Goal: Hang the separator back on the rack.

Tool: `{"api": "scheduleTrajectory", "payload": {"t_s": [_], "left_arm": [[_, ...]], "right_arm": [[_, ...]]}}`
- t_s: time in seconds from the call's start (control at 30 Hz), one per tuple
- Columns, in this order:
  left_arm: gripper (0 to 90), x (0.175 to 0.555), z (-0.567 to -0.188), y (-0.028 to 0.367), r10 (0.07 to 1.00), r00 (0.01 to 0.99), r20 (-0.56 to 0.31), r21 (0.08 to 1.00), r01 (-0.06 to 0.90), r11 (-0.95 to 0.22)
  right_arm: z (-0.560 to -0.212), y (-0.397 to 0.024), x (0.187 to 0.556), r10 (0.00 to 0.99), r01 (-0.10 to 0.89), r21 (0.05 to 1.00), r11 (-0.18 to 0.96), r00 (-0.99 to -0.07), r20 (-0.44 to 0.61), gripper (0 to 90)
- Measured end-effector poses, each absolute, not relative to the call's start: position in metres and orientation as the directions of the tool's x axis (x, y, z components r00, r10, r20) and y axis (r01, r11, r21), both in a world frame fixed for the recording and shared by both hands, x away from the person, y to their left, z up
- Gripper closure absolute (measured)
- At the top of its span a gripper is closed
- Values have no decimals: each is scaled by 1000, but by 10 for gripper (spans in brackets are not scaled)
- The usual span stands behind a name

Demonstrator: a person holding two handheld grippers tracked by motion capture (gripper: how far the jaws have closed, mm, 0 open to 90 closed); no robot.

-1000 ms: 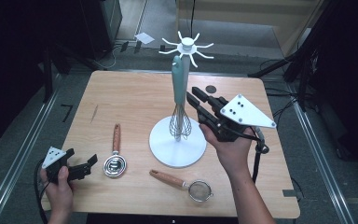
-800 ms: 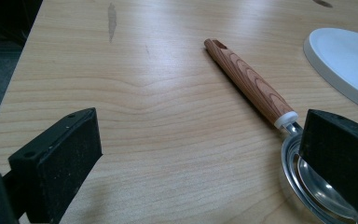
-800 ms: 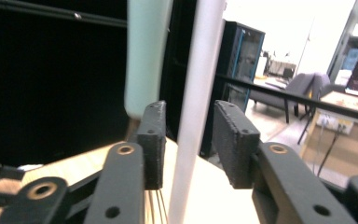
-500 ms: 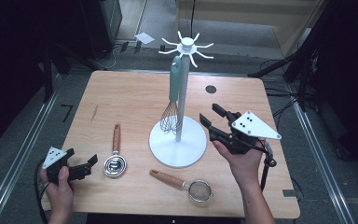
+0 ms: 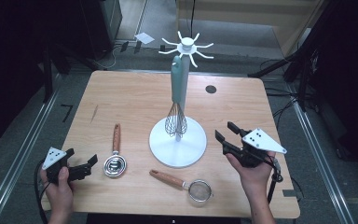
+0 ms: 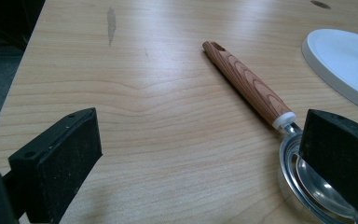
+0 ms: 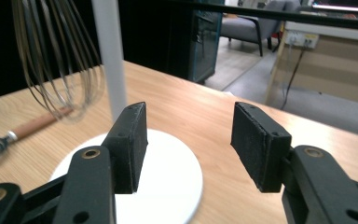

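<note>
Pale wood-grain covers the counter [image 5: 135, 100], which stands on a grey floor with dark equipment and cables around it. Near the counter's middle stands a white rack [image 5: 177, 142]: a round base, a thin post and a ring of hooks at the top. A whisk [image 5: 177, 105] with a teal handle hangs from one hook, its wire cage just above the base; in the right gripper view the wires [image 7: 58, 60] hang at the upper left, beside the post.

At about 4 o'clock from the rack's base, the right gripper [image 5: 223, 135] is held in a hand, near the base but apart from it. Its jaws have just been opening and now stand about half apart with nothing between them; they point toward the rack.

At about 8 o'clock from the base, near the counter's front left corner, the left gripper [image 5: 92, 161] rests in the other hand, jaws wide and empty. Just beside it at 3 o'clock lies a metal spoon [image 5: 115, 156] with a wooden handle, its bowl close to one jaw in the left gripper view. A small strainer [image 5: 186, 184] with a wooden handle lies at 6 o'clock from the base, near the front edge.
</note>
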State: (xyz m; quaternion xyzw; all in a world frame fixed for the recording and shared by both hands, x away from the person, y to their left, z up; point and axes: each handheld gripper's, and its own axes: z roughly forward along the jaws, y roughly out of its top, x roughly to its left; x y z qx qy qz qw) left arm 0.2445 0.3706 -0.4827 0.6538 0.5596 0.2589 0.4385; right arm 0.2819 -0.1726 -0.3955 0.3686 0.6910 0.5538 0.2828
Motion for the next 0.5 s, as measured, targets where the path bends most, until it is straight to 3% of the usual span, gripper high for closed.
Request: {"api": "scheduleTrajectory", "payload": {"t_s": [0.5], "left_arm": [[0, 245, -483, 370, 958, 244, -148, 859, 511, 3]], "right_arm": [[-436, -208, 276, 841, 283, 951, 127, -539, 48, 573]]}}
